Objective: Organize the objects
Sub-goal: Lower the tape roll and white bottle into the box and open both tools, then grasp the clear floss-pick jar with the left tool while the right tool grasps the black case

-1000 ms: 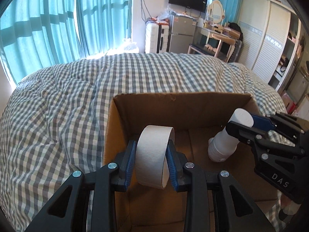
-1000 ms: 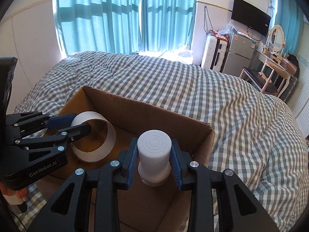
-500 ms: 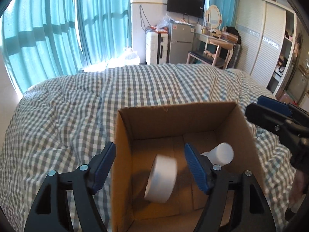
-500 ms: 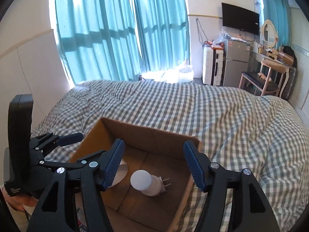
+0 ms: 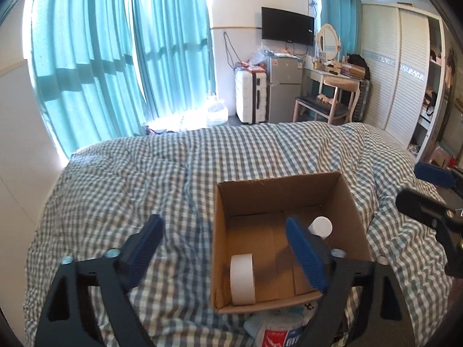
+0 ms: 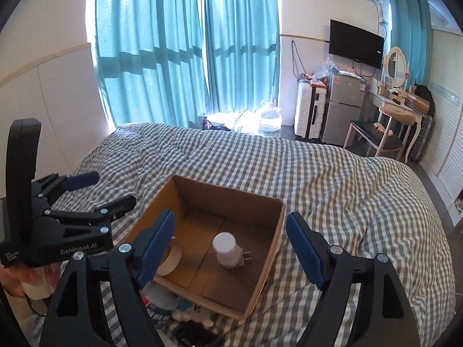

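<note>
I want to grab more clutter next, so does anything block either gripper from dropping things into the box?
Nothing visible does. The cardboard box is open-topped; only the tape roll and white plug-in light lie inside.

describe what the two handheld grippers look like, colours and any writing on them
Both are black plastic frames with silver screws and ribbed blue pads on the fingers. The left gripper carries white "GenRobot.AI" lettering on its side, seen from the right wrist view. The right gripper has the same black and blue build; no cables show.

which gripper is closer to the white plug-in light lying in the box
Right, though only by a little. The right gripper hangs open above the plug-in light; the left gripper hangs open over the box's other side, above the tape roll.
</note>
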The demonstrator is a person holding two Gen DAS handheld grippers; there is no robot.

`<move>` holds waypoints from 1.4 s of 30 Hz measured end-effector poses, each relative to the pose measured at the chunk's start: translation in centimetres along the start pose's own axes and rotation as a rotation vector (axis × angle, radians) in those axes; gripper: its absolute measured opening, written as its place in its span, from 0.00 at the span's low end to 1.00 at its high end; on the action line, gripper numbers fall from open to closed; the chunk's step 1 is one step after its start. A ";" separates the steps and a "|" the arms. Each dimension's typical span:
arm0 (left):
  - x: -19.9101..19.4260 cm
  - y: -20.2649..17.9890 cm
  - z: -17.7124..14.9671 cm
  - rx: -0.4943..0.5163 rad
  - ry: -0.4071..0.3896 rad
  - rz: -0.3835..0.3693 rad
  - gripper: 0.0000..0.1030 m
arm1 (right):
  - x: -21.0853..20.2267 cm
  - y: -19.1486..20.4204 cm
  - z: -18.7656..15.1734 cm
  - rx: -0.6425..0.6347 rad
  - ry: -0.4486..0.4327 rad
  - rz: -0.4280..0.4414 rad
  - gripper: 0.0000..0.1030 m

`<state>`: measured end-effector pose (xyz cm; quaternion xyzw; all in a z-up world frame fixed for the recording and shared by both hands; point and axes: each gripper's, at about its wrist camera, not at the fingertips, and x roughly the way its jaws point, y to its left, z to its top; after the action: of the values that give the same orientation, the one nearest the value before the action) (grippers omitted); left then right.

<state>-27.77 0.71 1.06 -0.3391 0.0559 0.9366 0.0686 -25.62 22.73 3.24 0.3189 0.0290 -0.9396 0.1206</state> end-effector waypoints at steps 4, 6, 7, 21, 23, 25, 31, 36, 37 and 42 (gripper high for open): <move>-2.1 0.0 -0.7 0.010 -0.022 0.018 0.95 | -2.4 0.7 -0.7 -0.022 -0.013 -0.017 0.86; -2.9 -0.2 -1.3 0.020 -0.024 0.026 0.95 | -3.1 1.0 -1.2 -0.034 -0.006 -0.021 0.87; -3.4 -0.3 -1.8 0.024 -0.024 0.027 0.95 | -3.5 1.3 -1.6 -0.042 -0.001 -0.028 0.88; -5.0 0.4 -8.4 -0.035 0.037 0.099 0.96 | -4.0 2.2 -8.0 -0.076 0.038 -0.012 0.88; -4.5 0.2 -9.5 -0.056 0.044 0.118 0.96 | -2.8 2.0 -9.3 -0.064 0.067 -0.010 0.88; -3.8 -0.1 -10.6 -0.064 0.057 0.113 0.96 | -1.4 1.9 -10.6 -0.045 0.108 0.004 0.88; -0.9 -3.1 -14.1 0.038 0.112 0.092 0.96 | 2.5 2.2 -14.4 -0.039 0.214 0.028 0.88; 0.9 -3.2 -16.9 0.062 0.170 0.084 0.96 | 5.2 1.7 -17.1 0.004 0.320 0.053 0.88; 1.1 -3.0 -17.1 0.050 0.182 0.063 0.96 | 5.8 1.5 -17.5 0.013 0.335 0.045 0.88; 1.5 -2.4 -17.2 0.003 0.201 0.004 0.97 | 7.6 1.8 -18.4 -0.003 0.395 0.026 0.87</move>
<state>-17.71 0.60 -13.23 -0.4309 0.0647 0.8980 0.0611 -20.16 21.79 -15.95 0.4974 0.0493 -0.8570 0.1249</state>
